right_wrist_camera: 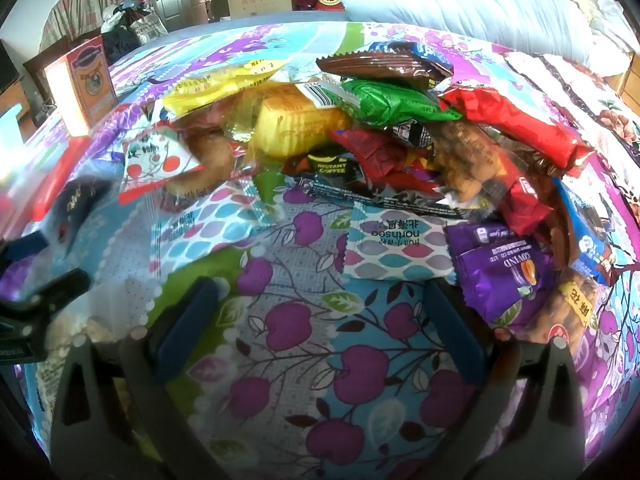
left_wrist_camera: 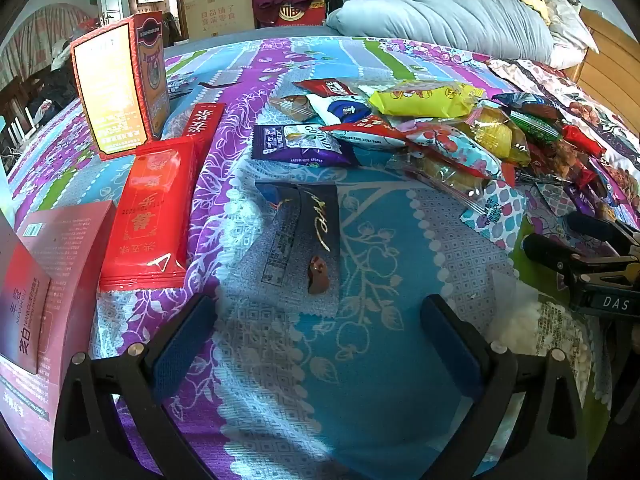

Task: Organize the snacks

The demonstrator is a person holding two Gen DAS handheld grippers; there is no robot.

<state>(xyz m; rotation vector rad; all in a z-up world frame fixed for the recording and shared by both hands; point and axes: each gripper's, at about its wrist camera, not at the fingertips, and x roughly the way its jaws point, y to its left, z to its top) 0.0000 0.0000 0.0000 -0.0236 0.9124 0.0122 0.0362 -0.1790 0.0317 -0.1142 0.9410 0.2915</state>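
Fingers (left_wrist_camera: 192, 344) of the left gripper (left_wrist_camera: 320, 344) stand wide and empty over the bedspread (left_wrist_camera: 384, 264). Directly ahead, toward frame centre, lies a dark chocolate packet (left_wrist_camera: 304, 236), long axis pointing away. Right gripper (right_wrist_camera: 320, 328), equally wide and empty, faces the snack pile (right_wrist_camera: 360, 132) in its upper frame, a northsea packet (right_wrist_camera: 396, 246) nearest.

Both grippers (left_wrist_camera: 320, 344) (right_wrist_camera: 320, 328) wide open, empty
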